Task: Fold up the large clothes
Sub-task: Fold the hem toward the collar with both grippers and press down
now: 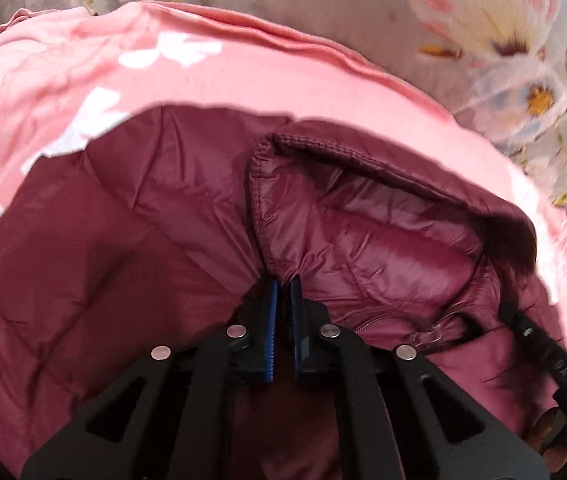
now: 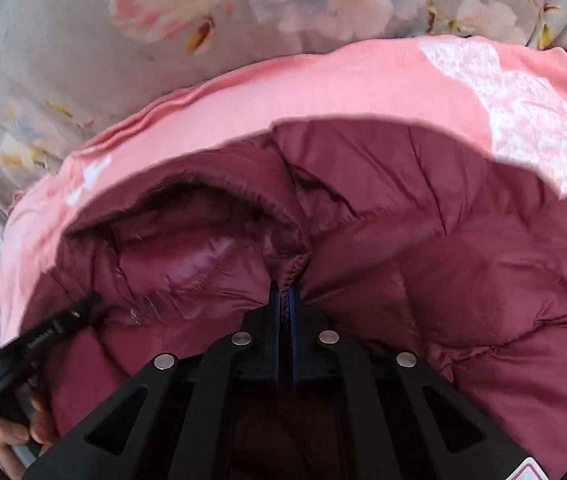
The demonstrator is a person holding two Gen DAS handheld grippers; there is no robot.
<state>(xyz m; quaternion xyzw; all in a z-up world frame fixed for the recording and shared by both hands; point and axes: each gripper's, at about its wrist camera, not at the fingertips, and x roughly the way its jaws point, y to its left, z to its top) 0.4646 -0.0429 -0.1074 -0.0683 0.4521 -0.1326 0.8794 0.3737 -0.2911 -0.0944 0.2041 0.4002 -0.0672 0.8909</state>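
Observation:
A maroon quilted puffer jacket [image 1: 95, 240] [image 2: 443, 248] lies on a pink cloth with white print [image 1: 63, 76] [image 2: 363, 80]. Its hood opening [image 1: 383, 216] [image 2: 187, 224] gapes between the two grippers. My left gripper [image 1: 282, 284] is shut on the stitched hood edge where it meets the jacket body. My right gripper [image 2: 284, 292] is shut on the opposite hood edge, with a pinch of stitched hem between its blue pads. The right gripper shows at the right edge of the left wrist view [image 1: 539, 340]; the left one shows at the left of the right wrist view [image 2: 51, 332].
A grey bedspread with large white and pink flowers [image 1: 503, 40] [image 2: 163, 8] lies under and beyond the pink cloth. A person's hand [image 2: 15, 436] holds the left gripper's handle at the lower left of the right wrist view.

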